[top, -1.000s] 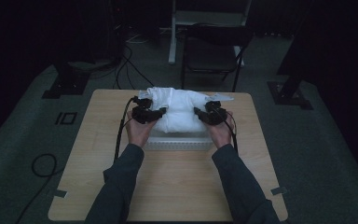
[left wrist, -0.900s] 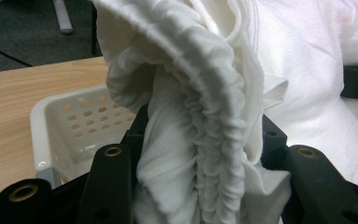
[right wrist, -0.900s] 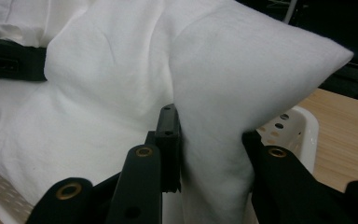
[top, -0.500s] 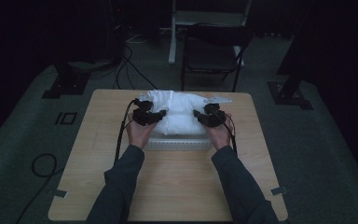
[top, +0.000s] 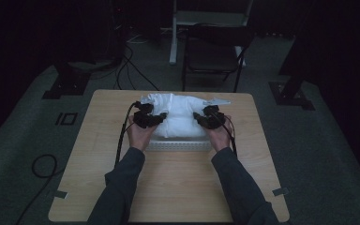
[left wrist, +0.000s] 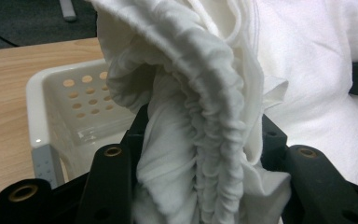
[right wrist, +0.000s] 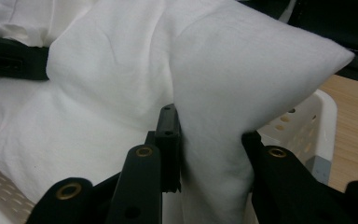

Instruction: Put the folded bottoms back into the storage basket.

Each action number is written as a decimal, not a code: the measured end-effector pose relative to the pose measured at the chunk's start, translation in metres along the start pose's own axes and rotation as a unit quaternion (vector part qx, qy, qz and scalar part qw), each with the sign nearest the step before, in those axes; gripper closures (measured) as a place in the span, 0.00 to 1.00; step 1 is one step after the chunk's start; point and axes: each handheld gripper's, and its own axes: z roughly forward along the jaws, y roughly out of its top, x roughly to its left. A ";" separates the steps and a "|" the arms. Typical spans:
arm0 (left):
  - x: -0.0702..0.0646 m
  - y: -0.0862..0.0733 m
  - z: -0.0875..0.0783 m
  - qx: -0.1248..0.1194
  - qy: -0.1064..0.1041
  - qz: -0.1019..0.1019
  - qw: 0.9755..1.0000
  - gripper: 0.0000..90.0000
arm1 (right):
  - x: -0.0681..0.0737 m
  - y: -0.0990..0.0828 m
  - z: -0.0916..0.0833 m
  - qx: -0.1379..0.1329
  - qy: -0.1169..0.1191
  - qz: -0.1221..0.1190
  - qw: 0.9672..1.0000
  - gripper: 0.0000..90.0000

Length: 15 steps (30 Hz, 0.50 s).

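A bulky white cloth is heaped in a white perforated basket on the wooden table. My left gripper is at the heap's left side. In the left gripper view it is shut on a bunched fold of the cloth with a gathered hem, above the basket's corner. My right gripper is at the heap's right side. In the right gripper view it is shut on a puffed corner of the cloth, over the basket's rim.
A dark chair stands just behind the table's far edge. Black stand feet sit on the floor at both far corners, and cables lie at the left. Bare tabletop stretches in front of the basket.
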 end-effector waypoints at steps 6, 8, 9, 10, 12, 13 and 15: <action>-0.002 -0.003 0.004 0.008 0.004 0.005 1.000 0.60 | -0.001 -0.005 0.002 0.005 -0.001 0.005 1.000 0.79; -0.003 -0.005 0.006 0.009 0.005 0.002 1.000 0.60 | -0.002 -0.007 0.003 0.007 -0.002 0.005 1.000 0.79; -0.003 -0.006 0.008 0.009 0.006 0.003 1.000 0.60 | -0.002 -0.008 0.003 0.008 -0.003 0.006 1.000 0.79; -0.004 -0.008 0.009 0.010 0.009 0.002 1.000 0.59 | -0.002 -0.009 0.004 0.009 -0.003 0.005 1.000 0.79; -0.005 -0.008 0.010 0.012 0.013 0.003 1.000 0.59 | -0.001 -0.011 0.005 0.012 -0.004 0.005 1.000 0.79; -0.006 -0.010 0.011 0.015 0.018 0.004 1.000 0.59 | -0.001 -0.012 0.006 0.015 -0.005 0.004 1.000 0.79; -0.006 -0.011 0.012 0.019 0.021 0.004 1.000 0.59 | 0.000 -0.013 0.008 0.017 -0.006 0.006 1.000 0.79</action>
